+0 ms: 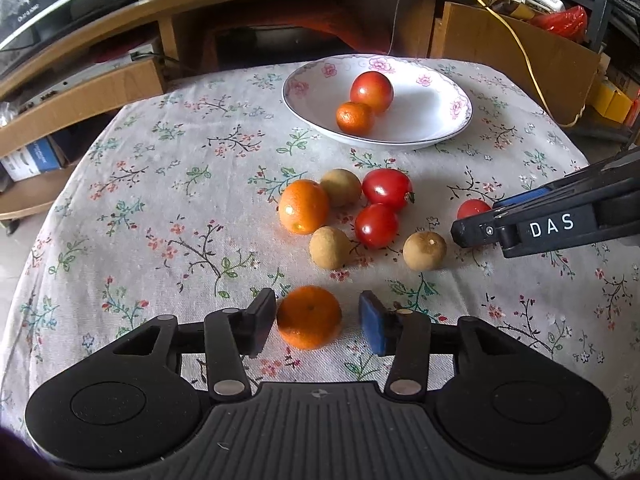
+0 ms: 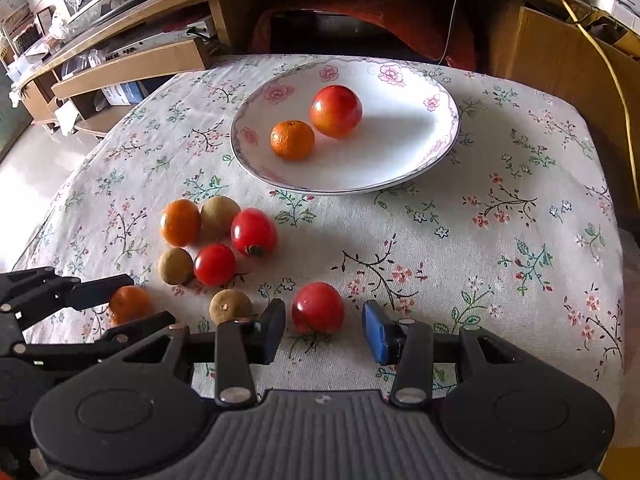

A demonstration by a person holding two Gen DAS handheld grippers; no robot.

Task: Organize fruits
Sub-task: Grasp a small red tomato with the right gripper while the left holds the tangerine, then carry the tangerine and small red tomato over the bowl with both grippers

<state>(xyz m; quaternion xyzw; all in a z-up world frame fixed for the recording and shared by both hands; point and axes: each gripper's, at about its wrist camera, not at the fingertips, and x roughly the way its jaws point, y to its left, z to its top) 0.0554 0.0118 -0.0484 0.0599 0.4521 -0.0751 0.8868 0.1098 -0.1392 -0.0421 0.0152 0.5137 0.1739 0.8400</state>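
Note:
A white floral plate (image 1: 440, 92) (image 2: 408, 168) holds a red tomato (image 1: 371, 91) (image 2: 336, 111) and a small mandarin (image 1: 355, 117) (image 2: 292, 139). Loose on the cloth lie a mandarin (image 1: 303, 207) (image 2: 180, 222), two tomatoes (image 1: 387, 188) (image 1: 376, 225) and three brown longans (image 1: 341, 187) (image 1: 330, 247) (image 1: 424, 251). My left gripper (image 1: 318, 322) is open around a mandarin (image 1: 309, 317) (image 2: 130, 304) on the cloth; its left pad touches or nearly touches the fruit. My right gripper (image 2: 324, 330) is open around a tomato (image 2: 317, 307) (image 1: 473, 209).
The table has a floral cloth (image 1: 180, 184) (image 2: 500, 240). Wooden shelves (image 1: 100, 92) and a cardboard box (image 1: 516, 52) stand behind it, with a yellow cable (image 1: 524, 56) hanging at the right. The table edge drops off at left and right.

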